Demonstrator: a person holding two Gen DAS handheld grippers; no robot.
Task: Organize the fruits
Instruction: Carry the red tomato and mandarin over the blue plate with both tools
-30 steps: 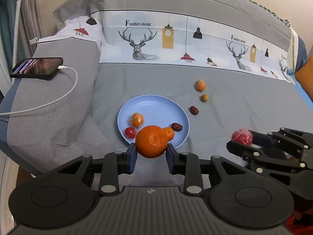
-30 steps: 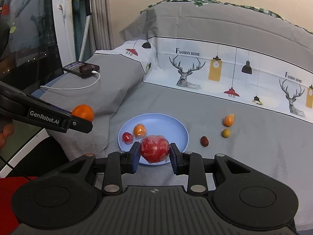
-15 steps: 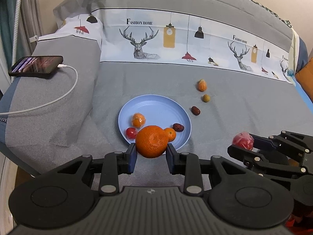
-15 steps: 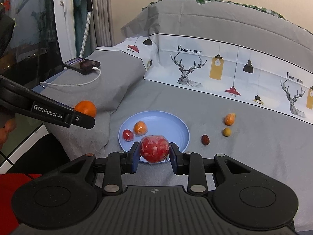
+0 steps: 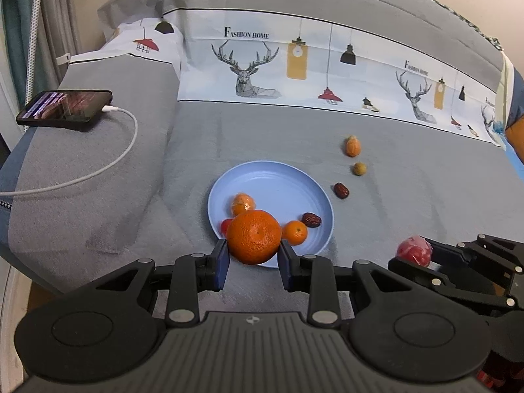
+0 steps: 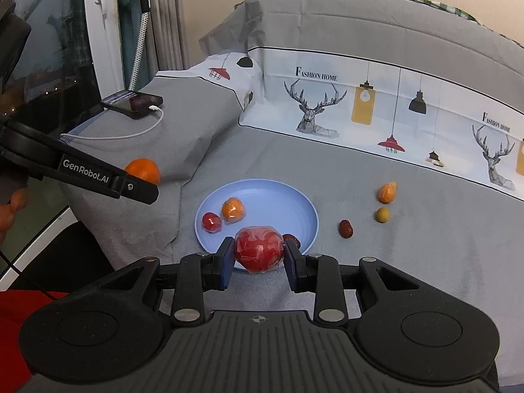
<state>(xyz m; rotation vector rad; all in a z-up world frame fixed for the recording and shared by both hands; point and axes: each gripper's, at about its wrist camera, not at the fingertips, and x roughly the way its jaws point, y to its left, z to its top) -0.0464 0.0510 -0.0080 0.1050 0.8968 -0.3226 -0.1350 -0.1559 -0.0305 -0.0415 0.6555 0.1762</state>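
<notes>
Left tool (image 5: 253,258) clamped on a large orange (image 5: 254,236); right tool (image 6: 258,260) clamped on a wrapped red fruit (image 6: 259,249). Both hover at the near rim of the blue plate (image 6: 278,201) on the bed (image 6: 425,245), three small fruits alongside.

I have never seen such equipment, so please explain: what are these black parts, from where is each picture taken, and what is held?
There is no robot: a person carries two hand-held claws, each with a camera looking along its fingers. The left view shows the left claw gripping a large orange. The right view shows the right claw gripping a plastic-wrapped red fruit. On the grey bed cover sits a blue plate with several small fruits; three more lie beside it. A phone is charging on a pillow.
</notes>
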